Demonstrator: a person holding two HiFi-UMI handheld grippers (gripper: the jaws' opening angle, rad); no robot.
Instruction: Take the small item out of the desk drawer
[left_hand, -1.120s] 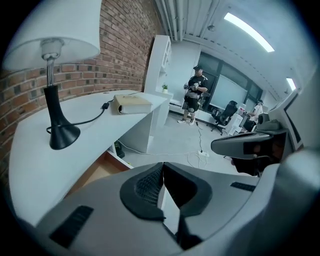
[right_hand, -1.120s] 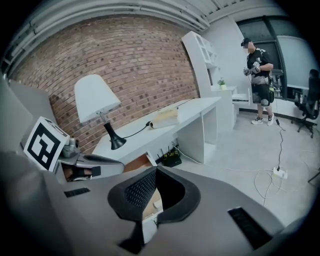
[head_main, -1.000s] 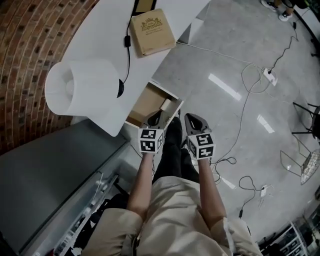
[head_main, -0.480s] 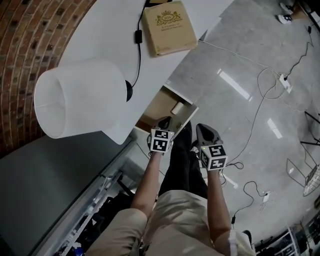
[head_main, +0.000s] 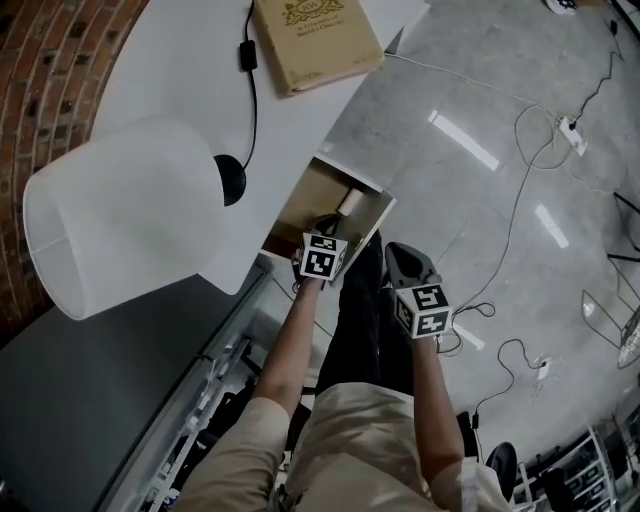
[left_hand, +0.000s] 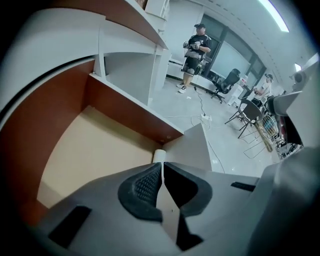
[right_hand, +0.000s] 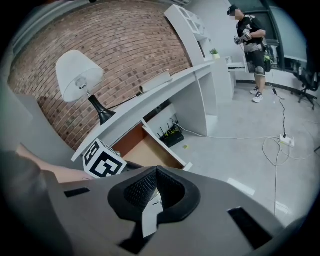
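Note:
The desk drawer (head_main: 312, 203) stands pulled open under the white desk, its tan bottom (left_hand: 95, 155) bare. A small pale cylinder (head_main: 350, 202) lies in its far right corner, against the grey front panel (left_hand: 192, 147). My left gripper (head_main: 325, 226) hangs over the drawer, shut with nothing between its jaws. In the left gripper view the cylinder (left_hand: 159, 156) shows just beyond the closed tips (left_hand: 162, 166). My right gripper (head_main: 398, 252) is outside the drawer to the right, above the floor, also shut and empty (right_hand: 155, 171).
A white lamp (head_main: 120, 225) with a black base and cord stands on the desk left of the drawer, and a tan box (head_main: 315, 35) lies farther back. Cables (head_main: 500, 170) trail over the grey floor. A person (left_hand: 196, 47) stands far off.
My left gripper has moved forward from the drawer's near edge to over its inside, toward the cylinder. The right gripper has kept beside it. Both stayed shut.

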